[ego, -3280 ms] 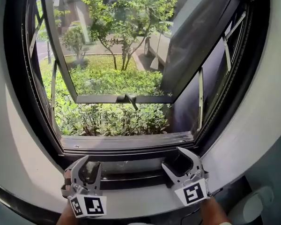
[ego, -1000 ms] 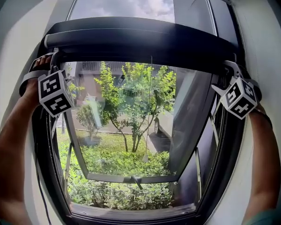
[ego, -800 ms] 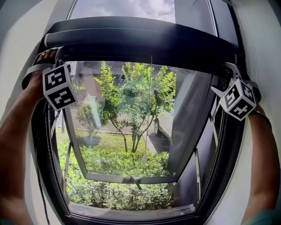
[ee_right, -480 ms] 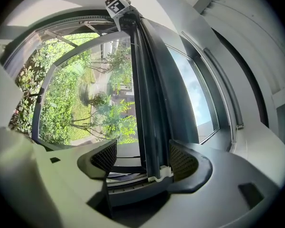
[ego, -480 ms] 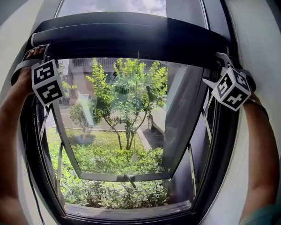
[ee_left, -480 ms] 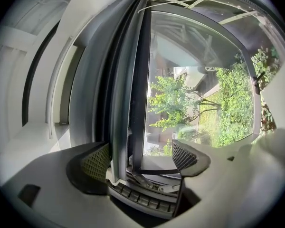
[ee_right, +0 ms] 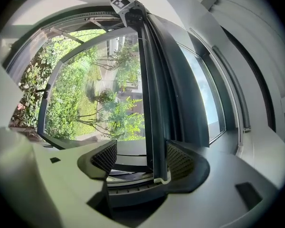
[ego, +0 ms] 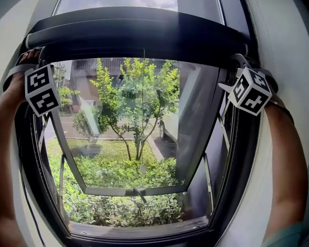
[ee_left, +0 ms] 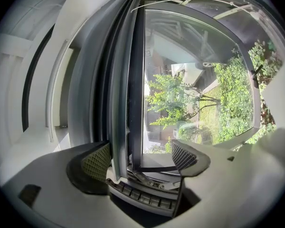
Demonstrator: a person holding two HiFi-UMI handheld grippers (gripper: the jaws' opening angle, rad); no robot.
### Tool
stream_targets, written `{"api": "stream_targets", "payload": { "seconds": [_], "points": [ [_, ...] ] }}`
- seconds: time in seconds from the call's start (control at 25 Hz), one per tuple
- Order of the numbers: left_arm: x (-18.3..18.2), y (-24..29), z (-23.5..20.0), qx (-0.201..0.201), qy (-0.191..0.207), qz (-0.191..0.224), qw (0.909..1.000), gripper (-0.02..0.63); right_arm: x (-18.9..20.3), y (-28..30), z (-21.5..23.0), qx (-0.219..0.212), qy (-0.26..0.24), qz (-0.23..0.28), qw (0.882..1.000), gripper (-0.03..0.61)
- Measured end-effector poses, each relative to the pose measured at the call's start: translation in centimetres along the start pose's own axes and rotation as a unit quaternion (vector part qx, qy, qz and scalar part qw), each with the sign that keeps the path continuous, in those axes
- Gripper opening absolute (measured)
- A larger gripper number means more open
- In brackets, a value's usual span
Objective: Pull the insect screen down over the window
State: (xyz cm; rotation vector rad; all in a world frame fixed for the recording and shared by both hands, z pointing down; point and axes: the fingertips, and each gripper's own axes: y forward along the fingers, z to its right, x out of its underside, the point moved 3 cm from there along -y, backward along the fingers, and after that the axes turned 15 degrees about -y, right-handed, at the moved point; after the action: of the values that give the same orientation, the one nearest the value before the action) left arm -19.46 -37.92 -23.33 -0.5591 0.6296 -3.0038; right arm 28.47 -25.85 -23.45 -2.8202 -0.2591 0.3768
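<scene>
The insect screen's dark bottom bar [ego: 139,32] runs across the top of the window opening, with a thin pull cord [ego: 142,112] hanging from its middle. My left gripper [ego: 37,55] is at the bar's left end and my right gripper [ego: 236,66] at its right end, both raised on outstretched arms. In the left gripper view the left gripper [ee_left: 142,158] straddles the bar [ee_left: 118,103], which lies near the left pad with a wide gap on the other side. The right gripper [ee_right: 142,158] straddles the bar [ee_right: 154,103] the same way, the bar against its right pad. Both are open.
Beyond the screen bar the glass casement sash [ego: 92,153] stands swung outward, its handle [ego: 139,192] at the lower rail. The dark sill [ego: 139,230] lies below and metal stay arms [ego: 208,184] at the sides. White wall [ego: 293,60] flanks the frame; shrubs and a tree outside.
About three seconds ago both grippers were low at the sill; now they are up at the bar's ends. Over the last second both shifted slightly left in view with the bar.
</scene>
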Motion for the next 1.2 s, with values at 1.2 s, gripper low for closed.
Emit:
{"api": "stream_targets", "payload": {
  "seconds": [1.2],
  "points": [
    [3.7, -4.9, 7.3, 0.060, 0.038, -0.014, 0.9974, 0.396, -1.9, -3.7, -8.0, -0.111, -0.063, 0.004, 0.992, 0.316]
  ]
}}
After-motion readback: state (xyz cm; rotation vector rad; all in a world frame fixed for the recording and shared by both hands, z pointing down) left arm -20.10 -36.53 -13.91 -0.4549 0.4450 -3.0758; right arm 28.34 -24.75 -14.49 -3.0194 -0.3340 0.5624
